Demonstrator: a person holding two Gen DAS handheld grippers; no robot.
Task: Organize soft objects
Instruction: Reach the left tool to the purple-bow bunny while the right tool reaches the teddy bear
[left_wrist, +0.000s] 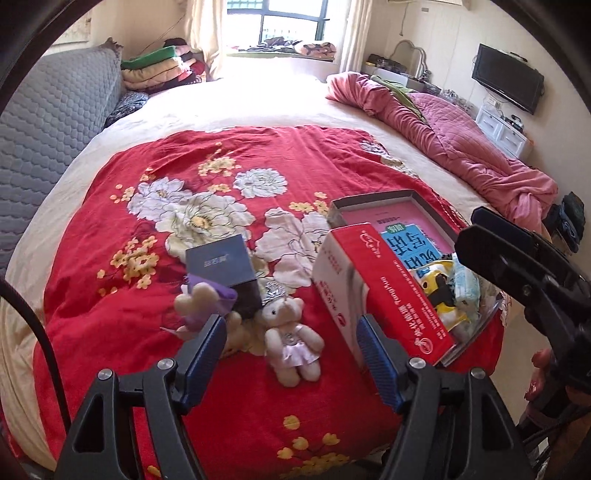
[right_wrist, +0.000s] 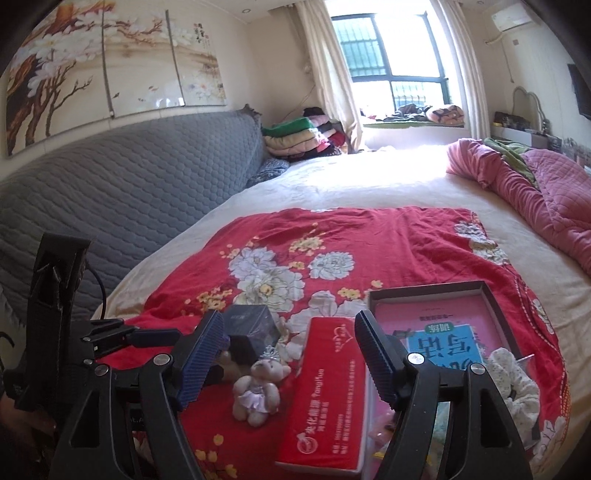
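A small cream teddy bear in a lilac dress (left_wrist: 291, 339) lies on the red floral blanket (left_wrist: 229, 177); it also shows in the right wrist view (right_wrist: 256, 387). A second plush with purple cloth (left_wrist: 201, 299) lies left of it, against a dark box (left_wrist: 229, 269). A red tissue box (left_wrist: 373, 291) leans on a grey tray (left_wrist: 373, 201) holding a pink book and soft packets. My left gripper (left_wrist: 291, 354) is open around the bear. My right gripper (right_wrist: 290, 354) is open above the bear and the red box (right_wrist: 327, 398).
A white scrunchie-like cloth (right_wrist: 513, 376) lies in the tray's near corner. A pink quilt (left_wrist: 461, 136) is bunched on the bed's right side. A grey padded headboard (right_wrist: 129, 184) stands at the left, with folded blankets (right_wrist: 299, 138) beyond it.
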